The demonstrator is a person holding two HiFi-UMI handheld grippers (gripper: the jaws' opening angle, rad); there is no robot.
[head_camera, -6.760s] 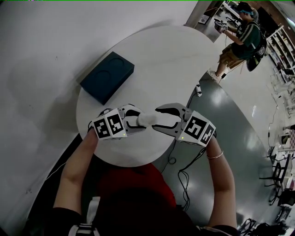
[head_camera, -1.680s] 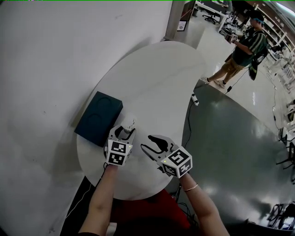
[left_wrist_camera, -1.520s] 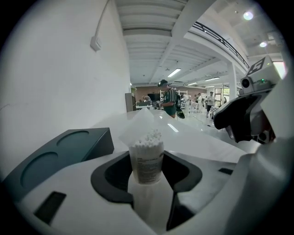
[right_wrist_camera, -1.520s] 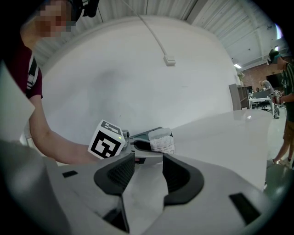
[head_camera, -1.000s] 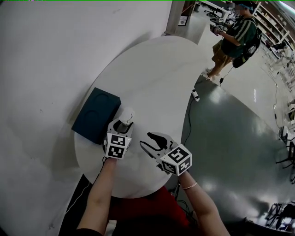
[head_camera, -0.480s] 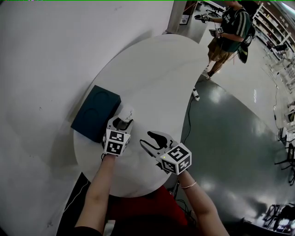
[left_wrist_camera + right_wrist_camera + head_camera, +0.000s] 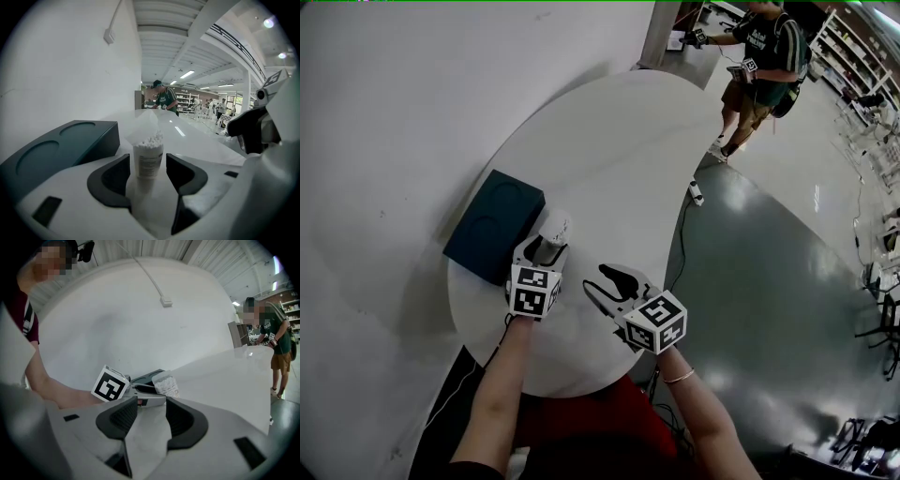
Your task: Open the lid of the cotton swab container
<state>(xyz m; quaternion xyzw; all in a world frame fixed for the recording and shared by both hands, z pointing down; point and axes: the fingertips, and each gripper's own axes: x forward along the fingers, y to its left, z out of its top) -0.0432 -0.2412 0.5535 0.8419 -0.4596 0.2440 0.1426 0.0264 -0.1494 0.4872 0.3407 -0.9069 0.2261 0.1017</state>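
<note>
The left gripper [image 7: 547,248] is straddling the upright cotton swab container [image 7: 148,159], its lid [image 7: 143,125] raised, beside the dark box [image 7: 492,228] on the table [image 7: 619,159]. Its 2 jaws have just been opening and are not touching the container. The right gripper [image 7: 598,284] is hovering nearby, wide and empty.

Container [image 7: 555,227] stands on table [image 7: 619,150], beside box [image 7: 492,228].

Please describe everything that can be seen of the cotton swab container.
The cotton swab container is a clear plastic cylinder with a printed label, standing upright on the white table beside a dark teal box. Its translucent lid is swung up and back, open; white swab tips fill the top. The jaws of the left gripper, which have just been opening, flank it without touching.
</note>
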